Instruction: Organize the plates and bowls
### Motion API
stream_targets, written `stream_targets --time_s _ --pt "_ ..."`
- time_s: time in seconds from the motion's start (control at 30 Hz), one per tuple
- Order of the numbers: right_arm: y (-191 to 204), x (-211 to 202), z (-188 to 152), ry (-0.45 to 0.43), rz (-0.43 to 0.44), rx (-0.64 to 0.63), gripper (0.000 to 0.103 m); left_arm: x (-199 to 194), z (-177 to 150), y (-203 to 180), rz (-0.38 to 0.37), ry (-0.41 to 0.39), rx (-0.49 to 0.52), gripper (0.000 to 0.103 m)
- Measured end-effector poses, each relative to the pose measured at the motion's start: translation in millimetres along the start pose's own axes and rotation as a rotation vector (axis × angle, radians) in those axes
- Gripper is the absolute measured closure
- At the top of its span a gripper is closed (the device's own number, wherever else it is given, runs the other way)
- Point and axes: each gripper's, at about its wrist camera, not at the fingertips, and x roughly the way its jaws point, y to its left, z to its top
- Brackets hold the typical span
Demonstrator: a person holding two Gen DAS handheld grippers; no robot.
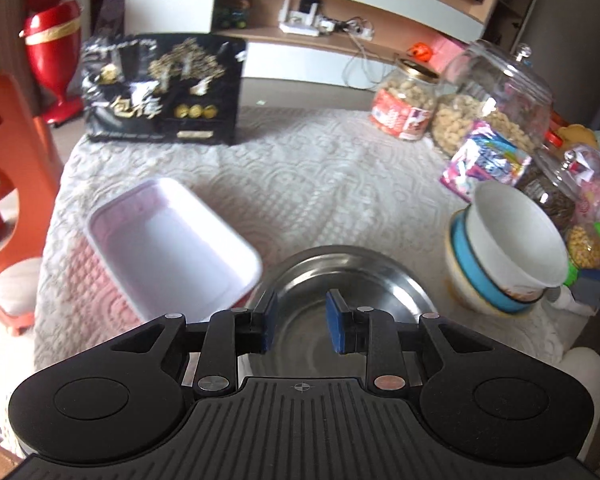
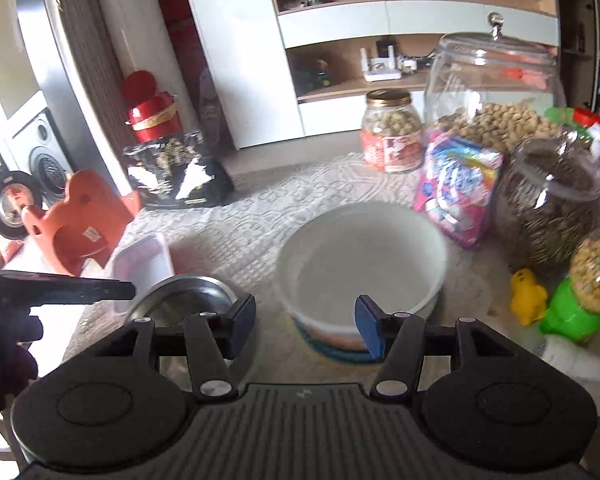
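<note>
table carries a white patterned cloth. steel bowl sits at the near edge, beside a white tray on its left. white bowl is stacked on a blue bowl at right, near the jars. left gripper hangs over the steel bowl, jaws apart, empty. right gripper faces the white bowl, jaws apart, empty.

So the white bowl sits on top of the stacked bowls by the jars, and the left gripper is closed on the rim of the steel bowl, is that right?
Not quite. The left gripper is open, its jaws apart over the steel bowl and gripping nothing, as the left wrist view shows. The white bowl does sit on top of the stacked bowls by the jars.
</note>
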Motion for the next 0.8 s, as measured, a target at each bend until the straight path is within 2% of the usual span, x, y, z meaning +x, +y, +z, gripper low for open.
stream_targets --time_s 0.1,0.17,0.27,0.37,0.47,0.6,0.67,0.8 --pt "27 19 -15 0.046 0.043 0.015 0.047 7 -7 28 -0.006 0.010 -0.072 0.074" --pt "40 37 -20 0.079 0.042 0.036 0.047 14 -11 39 -0.017 0.012 -0.102 0.074" --pt "52 62 -29 0.086 -0.002 0.084 0.047 26 -17 45 -0.030 0.044 -0.099 0.074" --pt "54 86 -37 0.065 -0.085 0.153 0.047 32 -23 48 -0.044 0.067 -0.108 0.074" --pt "54 110 -48 0.110 -0.093 0.211 0.047 36 -26 49 -0.059 0.092 -0.125 0.074" --pt "60 133 -61 0.199 -0.070 0.206 0.047 47 -29 46 -0.058 0.126 -0.121 0.071" --pt "64 138 -65 0.225 -0.040 0.198 0.044 53 -28 44 -0.061 0.140 -0.121 0.073" --pt "73 139 -64 0.226 -0.061 0.157 0.043 63 -22 37 -0.051 0.143 -0.076 0.075"
